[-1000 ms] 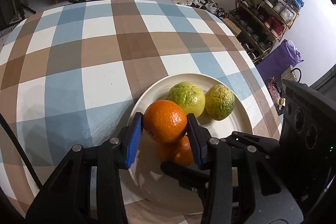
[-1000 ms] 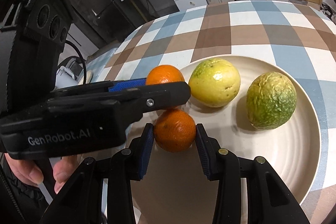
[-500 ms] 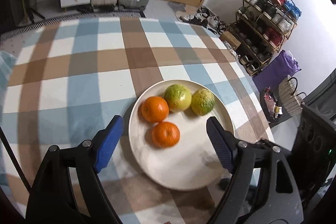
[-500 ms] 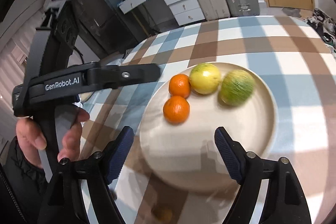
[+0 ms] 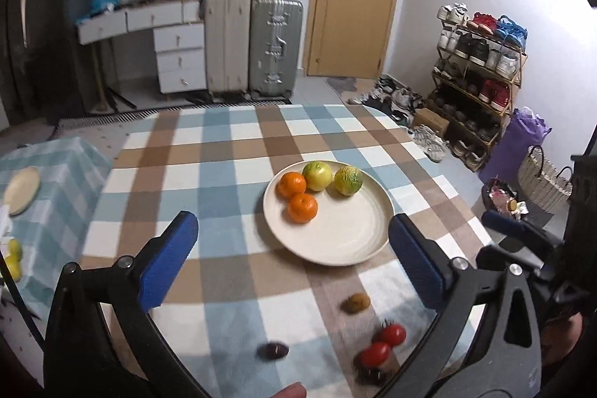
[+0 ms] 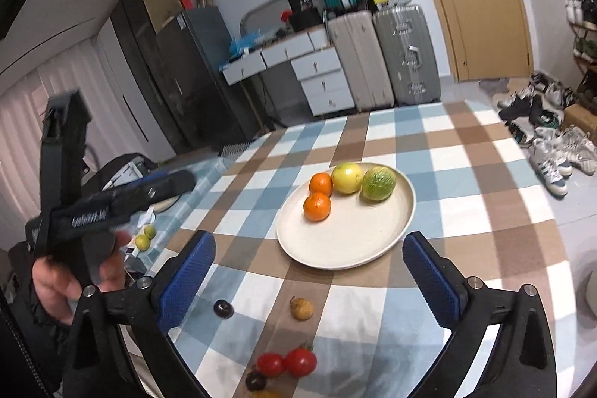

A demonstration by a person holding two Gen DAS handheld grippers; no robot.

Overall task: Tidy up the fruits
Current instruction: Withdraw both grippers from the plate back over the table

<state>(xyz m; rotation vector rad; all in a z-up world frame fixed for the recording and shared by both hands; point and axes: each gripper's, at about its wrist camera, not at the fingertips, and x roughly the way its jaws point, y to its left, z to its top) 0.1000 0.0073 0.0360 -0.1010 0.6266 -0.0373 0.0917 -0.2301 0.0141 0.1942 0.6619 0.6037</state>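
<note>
A cream plate (image 5: 335, 241) (image 6: 347, 245) on the checked tablecloth holds two oranges (image 5: 302, 207) (image 6: 317, 206), a yellow-green fruit (image 5: 317, 176) (image 6: 347, 178) and a green mottled fruit (image 5: 347, 180) (image 6: 377, 183). Nearer me lie a small brown fruit (image 5: 356, 303) (image 6: 301, 308), a dark plum (image 5: 273, 350) (image 6: 223, 308) and two red tomatoes (image 5: 384, 345) (image 6: 287, 362). My left gripper (image 5: 293, 262) is open and empty, held above the table short of the plate. My right gripper (image 6: 308, 280) is open and empty too. The left gripper also shows in the right wrist view (image 6: 123, 200).
A lower side table (image 5: 56, 181) at the left carries a small plate (image 5: 22, 189) and yellow-green fruits (image 6: 144, 237). Suitcases (image 5: 276, 43), drawers and a door stand behind; a shoe rack (image 5: 477, 81) and a basket (image 5: 543, 174) stand at the right.
Both grippers have let go of the oranges, opened wide and pulled back and up from the plate. Both oranges now rest on the plate.
</note>
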